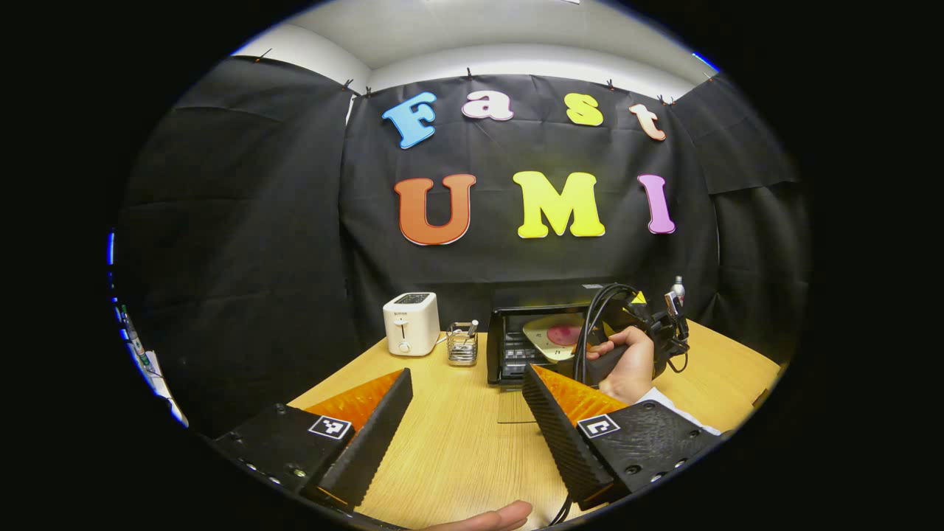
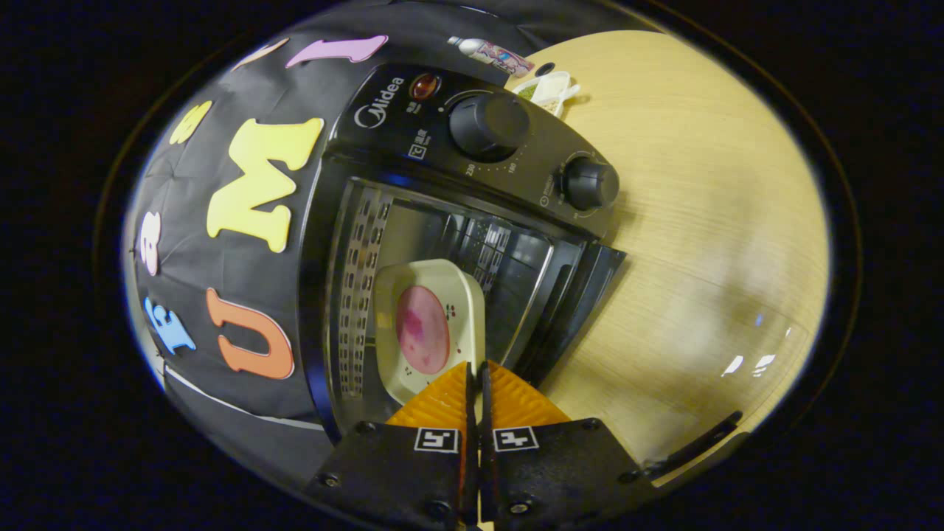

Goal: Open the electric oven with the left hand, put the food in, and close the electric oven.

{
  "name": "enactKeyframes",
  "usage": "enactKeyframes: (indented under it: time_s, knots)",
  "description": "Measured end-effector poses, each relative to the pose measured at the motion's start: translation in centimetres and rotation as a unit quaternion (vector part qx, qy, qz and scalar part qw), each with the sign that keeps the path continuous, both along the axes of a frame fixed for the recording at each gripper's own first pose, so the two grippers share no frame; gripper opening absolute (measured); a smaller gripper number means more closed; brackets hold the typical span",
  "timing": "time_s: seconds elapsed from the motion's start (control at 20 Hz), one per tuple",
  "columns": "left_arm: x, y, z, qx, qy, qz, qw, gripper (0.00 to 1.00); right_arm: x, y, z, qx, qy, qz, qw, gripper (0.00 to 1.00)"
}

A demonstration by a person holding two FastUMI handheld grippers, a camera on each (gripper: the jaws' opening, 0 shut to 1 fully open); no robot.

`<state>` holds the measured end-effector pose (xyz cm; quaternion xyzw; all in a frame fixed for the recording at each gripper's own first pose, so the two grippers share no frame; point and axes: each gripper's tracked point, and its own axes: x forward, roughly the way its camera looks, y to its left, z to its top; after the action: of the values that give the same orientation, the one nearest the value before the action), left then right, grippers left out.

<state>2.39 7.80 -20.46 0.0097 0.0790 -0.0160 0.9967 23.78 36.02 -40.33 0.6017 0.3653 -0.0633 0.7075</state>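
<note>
The black electric oven stands at the back of the wooden table with its glass door folded down flat. A cream plate carrying a round pink piece of food sits partly inside the oven cavity. My right gripper is shut on the plate's near rim. In the left gripper view a hand holds that gripper at the oven mouth, beside the plate. My left gripper hovers open over the table in front of the oven, with nothing between its fingers.
A white toaster and a small wire holder stand left of the oven. A bottle and a small white dish sit behind the oven's knob panel. The door's handle juts toward the table's front.
</note>
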Motion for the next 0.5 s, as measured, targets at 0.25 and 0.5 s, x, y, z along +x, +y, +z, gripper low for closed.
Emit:
enactKeyframes:
  time_s: [0.25,0.5]
  knots:
    - [0.4,0.1,-0.6,-0.008,0.008,0.002,1.0,0.95,1.3,0.8,-0.6,0.01,-0.023,-0.008,1.0,0.05]
    - [0.4,0.5,-0.4,-0.009,0.002,0.006,1.0,0.96,2.2,0.5,-1.5,-0.009,-0.031,-0.011,0.999,0.08]
